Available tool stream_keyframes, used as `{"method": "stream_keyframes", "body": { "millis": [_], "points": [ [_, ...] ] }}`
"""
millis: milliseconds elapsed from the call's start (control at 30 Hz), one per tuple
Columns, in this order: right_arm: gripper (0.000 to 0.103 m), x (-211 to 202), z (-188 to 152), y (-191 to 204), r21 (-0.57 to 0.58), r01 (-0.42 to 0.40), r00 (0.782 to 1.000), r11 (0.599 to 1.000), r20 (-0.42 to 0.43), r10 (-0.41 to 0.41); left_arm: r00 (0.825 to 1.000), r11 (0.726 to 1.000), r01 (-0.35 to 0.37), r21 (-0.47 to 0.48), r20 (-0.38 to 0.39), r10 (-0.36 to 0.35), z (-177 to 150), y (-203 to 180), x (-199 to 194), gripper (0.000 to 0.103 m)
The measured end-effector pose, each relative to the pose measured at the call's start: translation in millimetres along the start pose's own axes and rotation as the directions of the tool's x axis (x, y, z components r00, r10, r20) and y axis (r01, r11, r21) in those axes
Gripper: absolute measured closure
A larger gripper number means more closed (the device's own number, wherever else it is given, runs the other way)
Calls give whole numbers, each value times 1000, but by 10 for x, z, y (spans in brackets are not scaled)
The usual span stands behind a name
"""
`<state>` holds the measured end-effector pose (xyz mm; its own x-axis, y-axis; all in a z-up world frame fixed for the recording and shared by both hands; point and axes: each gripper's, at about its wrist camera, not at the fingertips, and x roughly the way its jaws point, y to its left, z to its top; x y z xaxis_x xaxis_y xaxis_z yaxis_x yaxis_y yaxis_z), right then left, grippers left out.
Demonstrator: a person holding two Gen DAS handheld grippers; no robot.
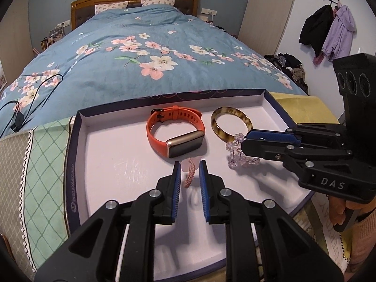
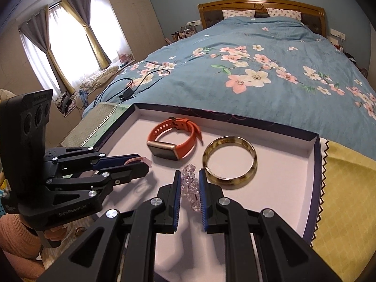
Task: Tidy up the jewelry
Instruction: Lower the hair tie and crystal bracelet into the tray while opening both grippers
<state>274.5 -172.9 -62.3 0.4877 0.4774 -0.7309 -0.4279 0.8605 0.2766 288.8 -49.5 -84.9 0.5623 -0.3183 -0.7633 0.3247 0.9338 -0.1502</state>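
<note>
Right now we are holding our left gripper (image 1: 190,165) low over the white tray (image 1: 105,155), and its blue pads (image 1: 176,171) are sitting on each side of a pink woven bracelet (image 1: 189,176). A little gap is showing on both sides in the left wrist view, so we cannot tell if the pads are really squeezing it.

Our right gripper (image 2: 189,176) is reaching in from the other side. Its pads (image 2: 202,183) are sitting snug around a clear bead bracelet (image 2: 190,183), and we think it is pinching the beads.

Just past the left gripper, the orange watch (image 1: 175,131) is lying flat in the tray. The brown bangle (image 1: 231,123) is lying beside the watch, right by the beads.

The tray is resting on a patterned cloth (image 1: 42,164), and the blue flower bed (image 1: 152,54) is stretching out behind it.

We think the job is only partly done. All four pieces are sitting in the tray, but two are bunched near the front. We are guessing those two need their own spots beside the watch and bangle.
</note>
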Motion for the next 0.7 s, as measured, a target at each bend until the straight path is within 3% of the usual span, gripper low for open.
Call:
{"method": "stream_keyframes", "body": {
  "millis": [567,700],
  "points": [
    [88,-44,-21,-74,10,43,999,999,12,-43,999,1000,10,-22,-32,-10,42,64,192,86],
    [81,-105,-73,-32,-12,32,999,999,4,-32,1000,1000,13,-21,-26,-14,40,68,166,82]
  ]
}}
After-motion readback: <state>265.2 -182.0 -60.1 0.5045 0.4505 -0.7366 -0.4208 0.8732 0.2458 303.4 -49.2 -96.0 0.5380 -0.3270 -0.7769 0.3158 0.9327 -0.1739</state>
